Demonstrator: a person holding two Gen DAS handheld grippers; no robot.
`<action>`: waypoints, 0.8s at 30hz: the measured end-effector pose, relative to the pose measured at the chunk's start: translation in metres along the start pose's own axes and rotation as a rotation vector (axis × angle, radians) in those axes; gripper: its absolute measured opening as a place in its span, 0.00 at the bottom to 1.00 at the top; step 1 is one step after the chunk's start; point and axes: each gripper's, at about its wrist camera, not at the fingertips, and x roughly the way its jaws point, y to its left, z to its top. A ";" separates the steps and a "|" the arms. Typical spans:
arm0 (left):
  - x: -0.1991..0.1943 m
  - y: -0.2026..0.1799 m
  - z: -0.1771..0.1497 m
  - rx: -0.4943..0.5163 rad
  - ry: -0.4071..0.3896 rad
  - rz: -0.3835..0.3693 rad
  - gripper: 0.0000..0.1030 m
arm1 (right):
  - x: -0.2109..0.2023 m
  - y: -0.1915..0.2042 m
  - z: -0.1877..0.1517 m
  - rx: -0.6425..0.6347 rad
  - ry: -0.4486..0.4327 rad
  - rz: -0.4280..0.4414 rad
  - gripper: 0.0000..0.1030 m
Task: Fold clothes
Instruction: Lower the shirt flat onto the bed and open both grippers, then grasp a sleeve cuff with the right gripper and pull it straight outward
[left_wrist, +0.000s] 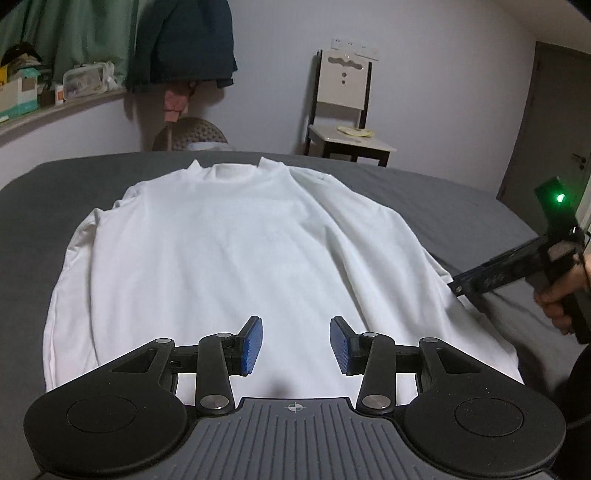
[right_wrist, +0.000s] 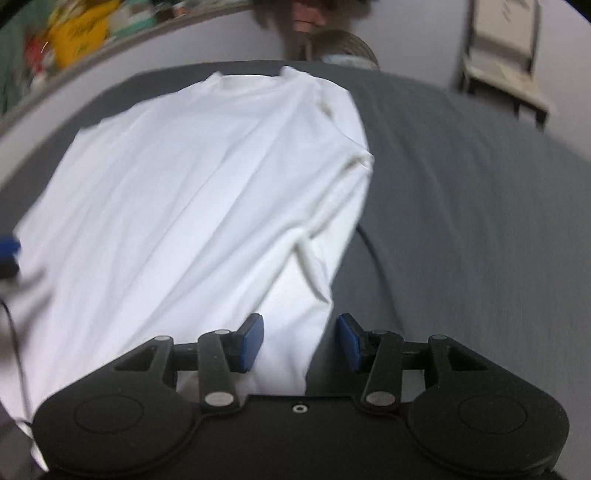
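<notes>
Blue pads of the left gripper (left_wrist: 295, 345) stand apart with nothing between them, hovering just above the near hem of a white shirt (left_wrist: 236, 251). From the left wrist view, the shirt lies spread on a grey bed (left_wrist: 443, 199), collar at the far end, body flat and mostly smooth. Both sleeves appear tucked along the sides, the one on the picture's left showing as a doubled strip by the body's edge. At the right edge a hand (left_wrist: 557, 302) holds the right gripper (left_wrist: 458, 286), its tip at the shirt's side edge; from here its jaws cannot be read. Beyond the bed stand a chair (left_wrist: 343, 110) and a shelf (left_wrist: 55, 107) with clutter.

Seen from the right wrist, the right gripper (right_wrist: 300, 341) has its pads spread, empty, straddling the shirt's (right_wrist: 192, 192) near right edge without pinching it. This view is blurred, yet the sleeve shows bunched and creased along that side, lying on the body's edge. A dark cable (right_wrist: 376, 258) runs over the bed (right_wrist: 480, 221) just beside the cloth. A blue pad of the left gripper (right_wrist: 9, 247) peeks in at the left edge.

Judged from this, laying out and smoothing is done, perhaps the sleeves too; the lengthwise folds and the final fold toward the collar remain.
</notes>
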 end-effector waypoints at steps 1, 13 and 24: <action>0.001 0.001 0.002 -0.009 -0.002 0.003 0.41 | 0.000 0.005 0.000 -0.005 -0.005 -0.001 0.38; 0.045 0.029 -0.008 -0.030 -0.062 -0.019 0.41 | -0.048 -0.068 0.049 -0.026 -0.081 -0.366 0.05; 0.054 0.043 0.002 -0.044 -0.049 -0.057 0.41 | 0.013 -0.070 0.037 -0.459 0.000 -0.619 0.09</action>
